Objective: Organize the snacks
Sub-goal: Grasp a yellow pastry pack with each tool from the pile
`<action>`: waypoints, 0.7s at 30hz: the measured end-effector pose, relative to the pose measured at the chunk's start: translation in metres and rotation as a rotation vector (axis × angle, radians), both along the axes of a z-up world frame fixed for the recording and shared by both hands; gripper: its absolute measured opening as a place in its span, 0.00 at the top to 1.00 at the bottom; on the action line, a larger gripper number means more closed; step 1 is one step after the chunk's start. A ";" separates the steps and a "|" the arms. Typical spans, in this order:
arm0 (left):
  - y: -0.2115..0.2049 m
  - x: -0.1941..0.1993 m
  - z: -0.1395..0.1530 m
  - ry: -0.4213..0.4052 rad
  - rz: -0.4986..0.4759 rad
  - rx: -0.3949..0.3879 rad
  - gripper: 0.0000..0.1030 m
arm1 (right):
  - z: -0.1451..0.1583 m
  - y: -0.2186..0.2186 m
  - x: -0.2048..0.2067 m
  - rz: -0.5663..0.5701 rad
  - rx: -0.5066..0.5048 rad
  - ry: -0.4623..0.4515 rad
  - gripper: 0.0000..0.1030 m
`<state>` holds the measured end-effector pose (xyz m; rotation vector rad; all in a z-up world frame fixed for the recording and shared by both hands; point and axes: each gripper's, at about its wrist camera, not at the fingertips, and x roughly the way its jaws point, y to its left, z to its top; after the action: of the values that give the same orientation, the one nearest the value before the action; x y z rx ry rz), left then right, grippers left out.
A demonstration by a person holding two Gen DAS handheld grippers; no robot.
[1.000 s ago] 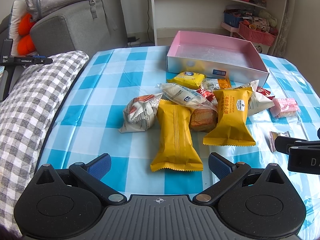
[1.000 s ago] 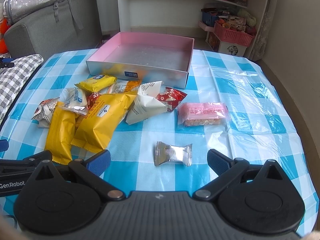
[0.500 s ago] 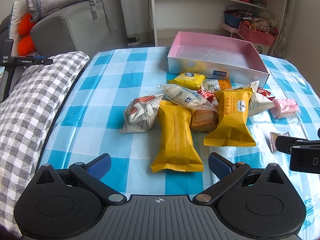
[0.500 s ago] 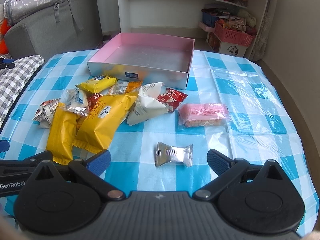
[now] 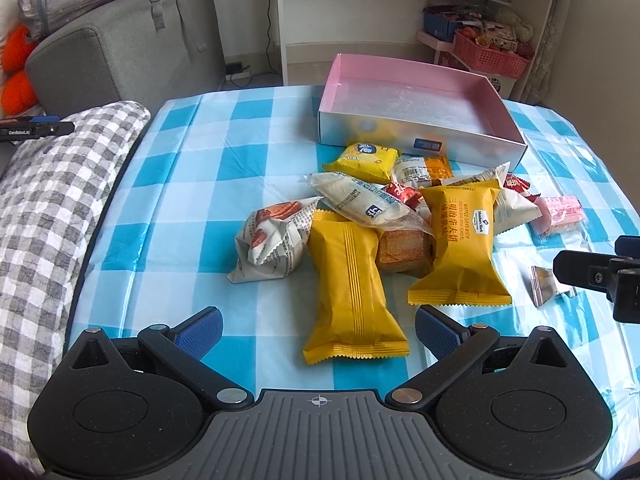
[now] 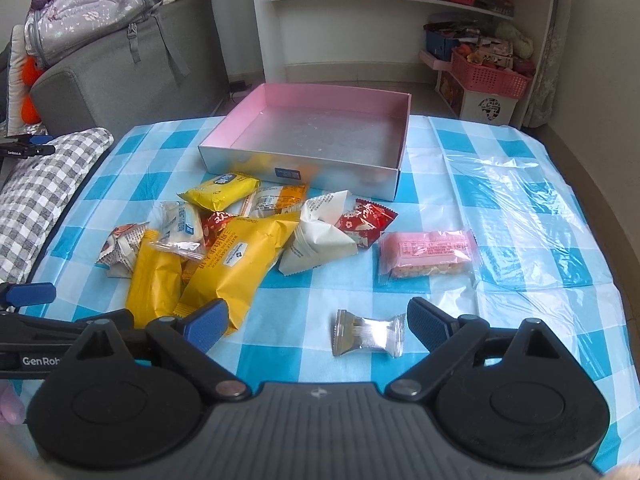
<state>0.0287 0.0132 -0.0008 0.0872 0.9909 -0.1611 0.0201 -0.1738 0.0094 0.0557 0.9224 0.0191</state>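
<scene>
My left gripper [image 5: 318,326] and right gripper [image 6: 316,322]: black linkage arms, silver pivot screws, blue textured pads [image 5: 199,327], round black side housings, ribbed grey centre plate with crosshair mark. White "GenRob" lettering on one arm.

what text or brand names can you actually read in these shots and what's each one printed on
"Member's Mark": label on the large yellow packet, beside Chinese characters too blurred to quote.
"GenRob", cut off by the right gripper: side of the left gripper, seen from the right wrist.
"GenRobot.AI": black device on the checked cushion.
Print on the small yellow packet, clear-wrapped snack, pink packet and box sticker: too small to read.
</scene>
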 end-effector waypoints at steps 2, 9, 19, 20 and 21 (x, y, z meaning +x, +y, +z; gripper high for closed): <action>0.004 0.007 -0.001 0.013 -0.011 -0.010 0.02 | 0.000 -0.002 0.008 0.011 0.049 0.031 0.15; 0.009 0.023 -0.007 0.051 -0.064 -0.091 0.11 | -0.012 0.000 0.041 0.018 0.202 0.146 0.30; 0.000 0.037 -0.031 0.081 -0.103 -0.166 0.43 | -0.036 0.003 0.067 -0.048 0.437 0.254 0.43; -0.001 0.038 -0.033 0.081 -0.103 -0.163 0.45 | -0.037 0.006 0.068 -0.046 0.437 0.255 0.43; -0.002 0.038 -0.034 0.079 -0.104 -0.159 0.46 | -0.037 0.008 0.069 -0.044 0.433 0.256 0.44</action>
<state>0.0671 0.0114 -0.0344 -0.0136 1.0495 -0.3399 0.0889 -0.1654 -0.0277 0.4901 1.1603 0.1739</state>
